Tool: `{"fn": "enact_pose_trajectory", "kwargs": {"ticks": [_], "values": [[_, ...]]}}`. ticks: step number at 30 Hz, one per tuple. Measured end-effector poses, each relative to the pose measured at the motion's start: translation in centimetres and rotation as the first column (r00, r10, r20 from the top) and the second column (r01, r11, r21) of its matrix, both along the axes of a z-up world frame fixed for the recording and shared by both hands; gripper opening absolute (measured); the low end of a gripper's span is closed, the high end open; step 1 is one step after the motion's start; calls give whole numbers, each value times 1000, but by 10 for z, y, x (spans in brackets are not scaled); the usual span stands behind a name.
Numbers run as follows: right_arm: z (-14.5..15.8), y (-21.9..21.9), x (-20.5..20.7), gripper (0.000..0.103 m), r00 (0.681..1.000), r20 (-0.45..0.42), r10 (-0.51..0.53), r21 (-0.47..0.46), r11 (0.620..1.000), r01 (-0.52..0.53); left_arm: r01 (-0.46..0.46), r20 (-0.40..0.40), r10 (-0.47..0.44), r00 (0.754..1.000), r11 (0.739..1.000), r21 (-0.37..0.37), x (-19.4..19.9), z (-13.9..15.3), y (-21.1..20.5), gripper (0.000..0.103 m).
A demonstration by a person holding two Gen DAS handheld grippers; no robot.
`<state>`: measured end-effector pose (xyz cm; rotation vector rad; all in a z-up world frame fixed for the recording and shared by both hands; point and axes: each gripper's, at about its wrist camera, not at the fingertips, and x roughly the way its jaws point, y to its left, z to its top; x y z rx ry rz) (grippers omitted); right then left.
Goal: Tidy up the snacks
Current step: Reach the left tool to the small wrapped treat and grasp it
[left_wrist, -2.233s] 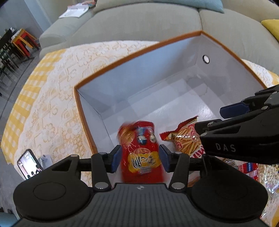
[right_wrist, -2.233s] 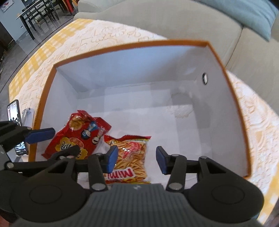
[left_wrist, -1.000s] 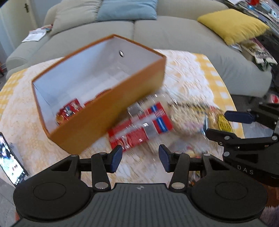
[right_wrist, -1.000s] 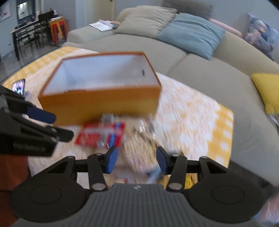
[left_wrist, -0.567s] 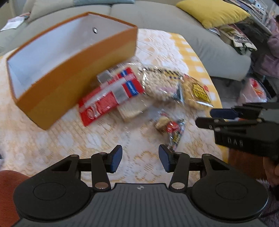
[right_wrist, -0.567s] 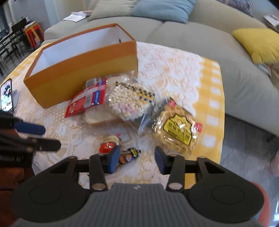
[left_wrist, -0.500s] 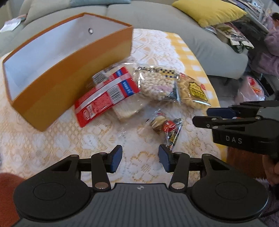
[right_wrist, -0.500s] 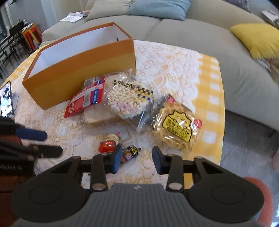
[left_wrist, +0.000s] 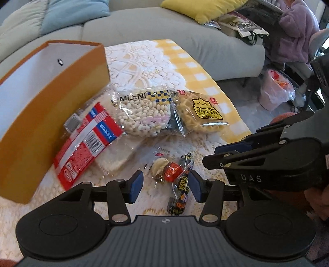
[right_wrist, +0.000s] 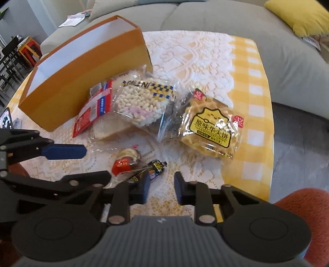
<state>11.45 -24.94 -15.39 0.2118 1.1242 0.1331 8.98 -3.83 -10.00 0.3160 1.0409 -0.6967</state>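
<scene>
We are holding both grippers spread and empty: left gripper (left_wrist: 165, 185) straddling the candy bag (left_wrist: 174, 174), right gripper (right_wrist: 160, 188) beside it, the box (left_wrist: 53, 111) standing behind.

This is a home living room. A grey sofa (left_wrist: 164, 30) curves round the table from ten to two o'clock, with a blue cushion (left_wrist: 72, 14) and a yellow cushion (right_wrist: 302, 16) on it. The table wears a yellow checked cloth (right_wrist: 253, 86) under white lace. At ten o'clock in the right wrist view stand dark dining chairs (right_wrist: 8, 61) and a red stool (right_wrist: 28, 49); papers (right_wrist: 74, 19) lie on the sofa arm.
</scene>
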Motion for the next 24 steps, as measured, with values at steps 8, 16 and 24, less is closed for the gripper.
{"fn": "enact_pose_trajectory", "kwargs": {"ticks": [8,16,24], "values": [[-13,-10,10,20,997,-51,-55,40,998,58,42,-54,-42,998,999,-11,17,-19,-5,59],[-22,-16,18,17,994,-70,-89,54,994,93,71,-105,-73,992,997,-29,27,-33,-9,68],[-24,-12,21,15,995,-63,-80,24,996,82,88,-75,-89,993,996,-14,24,-36,-18,70]]}}
